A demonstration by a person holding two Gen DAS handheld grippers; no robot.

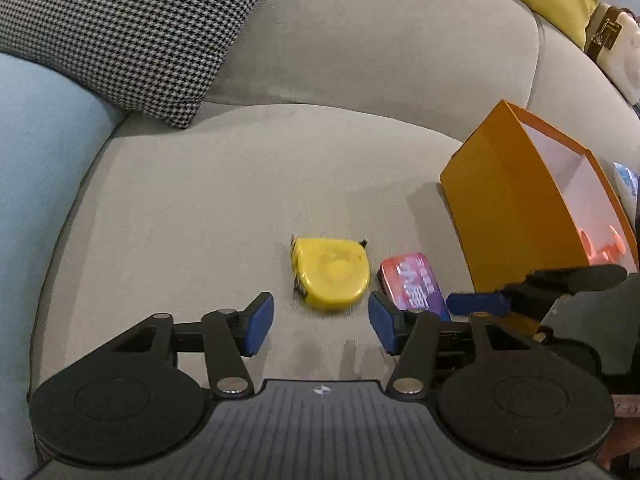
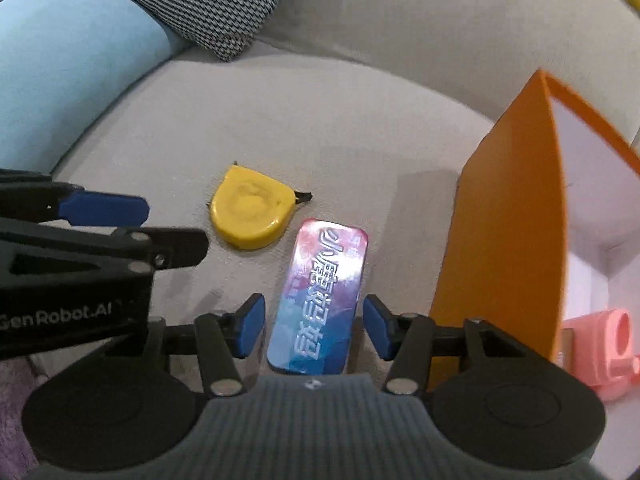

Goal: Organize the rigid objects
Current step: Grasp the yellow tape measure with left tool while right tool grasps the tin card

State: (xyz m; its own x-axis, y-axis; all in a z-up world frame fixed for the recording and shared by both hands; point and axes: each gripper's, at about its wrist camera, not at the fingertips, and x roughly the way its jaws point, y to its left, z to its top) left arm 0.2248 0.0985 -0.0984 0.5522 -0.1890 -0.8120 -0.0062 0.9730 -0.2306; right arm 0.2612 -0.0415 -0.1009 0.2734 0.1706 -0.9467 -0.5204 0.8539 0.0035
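On the grey sofa seat (image 1: 180, 208), the yellow tape measure (image 1: 330, 276) lies just ahead of the left gripper (image 1: 321, 326), jaws apart, touching nothing. The right gripper (image 2: 313, 330) straddles the colourful tin (image 2: 320, 296), pads not touching it, beside the orange box (image 2: 504, 216).

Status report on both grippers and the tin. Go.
Left gripper open, over tape measure. Right gripper open, straddling tin, no pad contact. Orange box close on the right.
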